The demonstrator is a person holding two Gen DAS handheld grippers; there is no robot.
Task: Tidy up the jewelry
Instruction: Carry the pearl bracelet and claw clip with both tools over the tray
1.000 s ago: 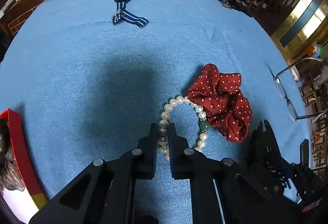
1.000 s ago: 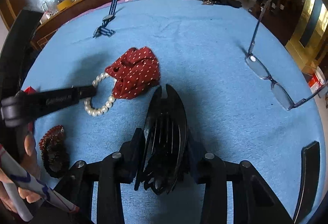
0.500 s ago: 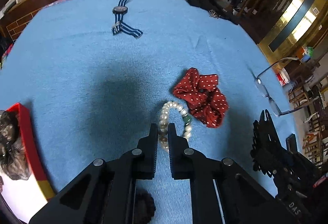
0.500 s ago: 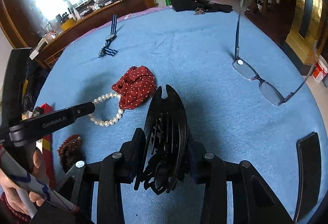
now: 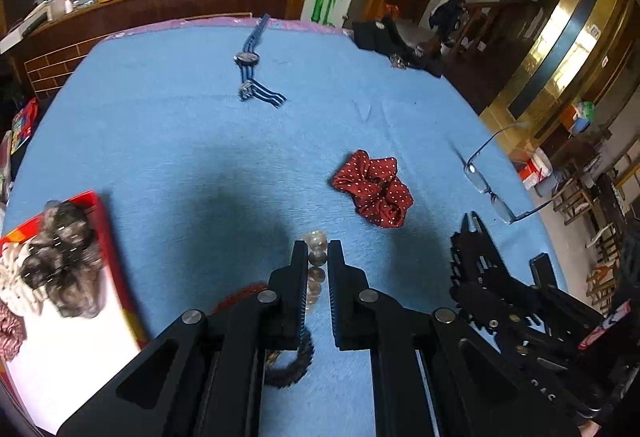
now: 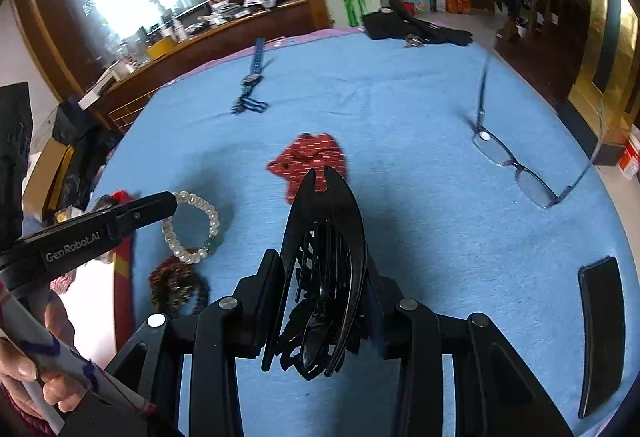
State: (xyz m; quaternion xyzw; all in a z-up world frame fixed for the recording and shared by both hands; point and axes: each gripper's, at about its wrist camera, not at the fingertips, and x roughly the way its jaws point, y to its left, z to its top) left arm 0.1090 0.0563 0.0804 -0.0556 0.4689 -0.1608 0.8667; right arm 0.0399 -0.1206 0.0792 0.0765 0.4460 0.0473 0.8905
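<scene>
Pearl bracelet [image 6: 191, 227] hangs pinched in the left gripper [image 5: 318, 269], in transit; next, ease it over the red box [image 5: 106, 237]. Right gripper [image 6: 324, 277] clamps a black hair claw [image 6: 324, 237].

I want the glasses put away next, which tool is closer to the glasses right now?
Right. The right tool, shut on a black hair clip, sits left of the glasses. The left tool, gripping the pearl bracelet, is farther left.
</scene>
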